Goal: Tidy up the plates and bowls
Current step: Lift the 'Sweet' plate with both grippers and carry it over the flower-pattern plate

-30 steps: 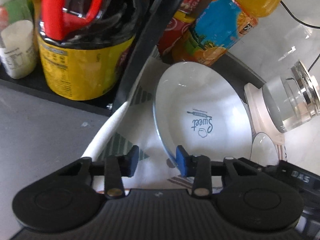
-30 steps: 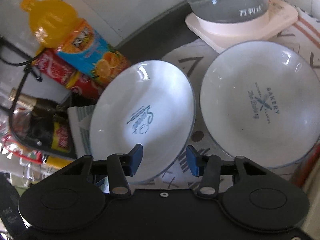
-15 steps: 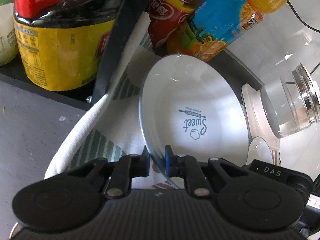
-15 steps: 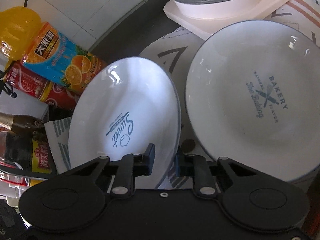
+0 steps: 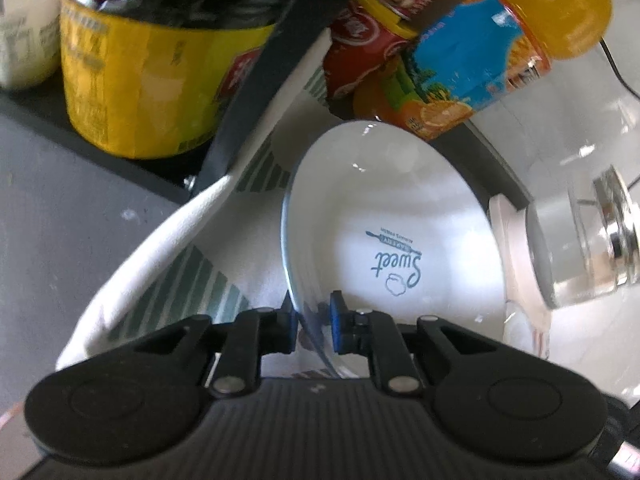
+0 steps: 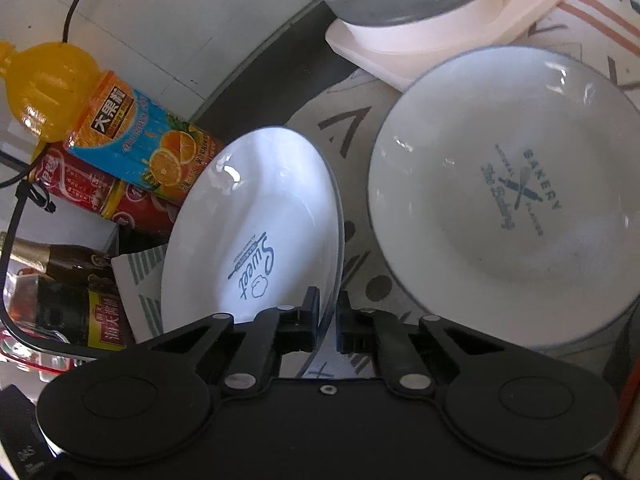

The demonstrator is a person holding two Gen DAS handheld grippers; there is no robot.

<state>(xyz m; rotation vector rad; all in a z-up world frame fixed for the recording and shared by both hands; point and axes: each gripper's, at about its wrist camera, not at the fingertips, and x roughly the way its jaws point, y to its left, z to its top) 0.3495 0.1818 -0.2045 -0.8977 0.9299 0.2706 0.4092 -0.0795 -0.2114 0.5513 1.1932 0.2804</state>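
Note:
A white "Sweet" plate (image 5: 384, 216) with a blue rim is tilted up off the patterned cloth (image 5: 168, 264). My left gripper (image 5: 313, 322) is shut on its near rim. In the right wrist view the same "Sweet" plate (image 6: 256, 224) is held at its opposite rim by my right gripper (image 6: 328, 320), also shut on it. A second white "Bakery" plate (image 6: 500, 208) lies flat on the cloth to the right of the held plate.
An orange juice bottle (image 6: 104, 120), a red can (image 6: 88, 192) and dark sauce bottles (image 5: 152, 64) crowd the plate's far side. A glass kettle on a pale base (image 6: 440, 16) stands behind the Bakery plate. A grey counter (image 5: 60, 200) lies left.
Both grippers went from open to shut on opposite rims of the Sweet plate. The plate has tilted up more steeply off the cloth.

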